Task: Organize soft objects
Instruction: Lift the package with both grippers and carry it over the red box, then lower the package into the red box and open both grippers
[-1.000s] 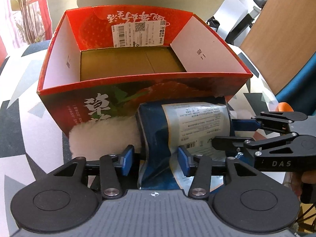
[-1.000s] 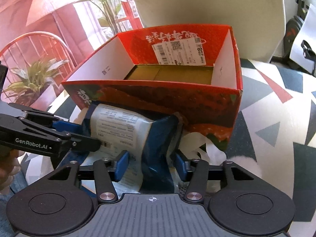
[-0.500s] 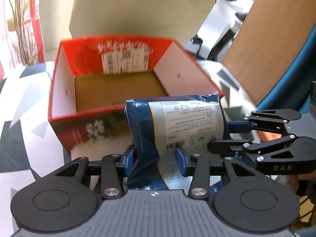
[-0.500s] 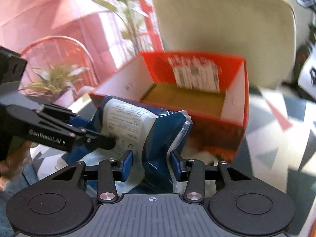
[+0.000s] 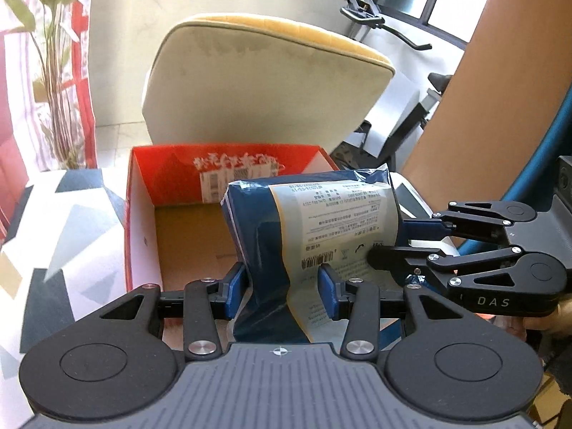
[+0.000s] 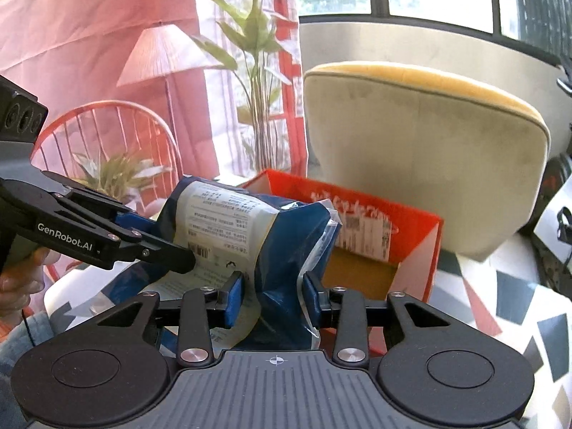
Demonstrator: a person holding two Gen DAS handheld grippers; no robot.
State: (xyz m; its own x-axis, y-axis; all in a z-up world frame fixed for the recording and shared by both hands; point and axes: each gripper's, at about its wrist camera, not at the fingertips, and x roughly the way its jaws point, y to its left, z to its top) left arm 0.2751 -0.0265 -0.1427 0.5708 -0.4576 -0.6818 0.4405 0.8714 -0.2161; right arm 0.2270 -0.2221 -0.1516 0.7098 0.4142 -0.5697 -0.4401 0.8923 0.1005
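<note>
One soft blue plastic pouch with a white printed label hangs above the one open red cardboard box, at 12 o'clock from both wrist cameras. Left gripper and right gripper each pinch the pouch, jaws partly closed on film. Risk: slack film may slip from either pinch, or the pouch may snag the box's near wall if lowered early. Also present: one beige padded chair.

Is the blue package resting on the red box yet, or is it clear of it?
Cannot tell. In the left wrist view the blue package overlaps the red box opening; its underside is hidden, so neither view shows contact or gap.
</note>
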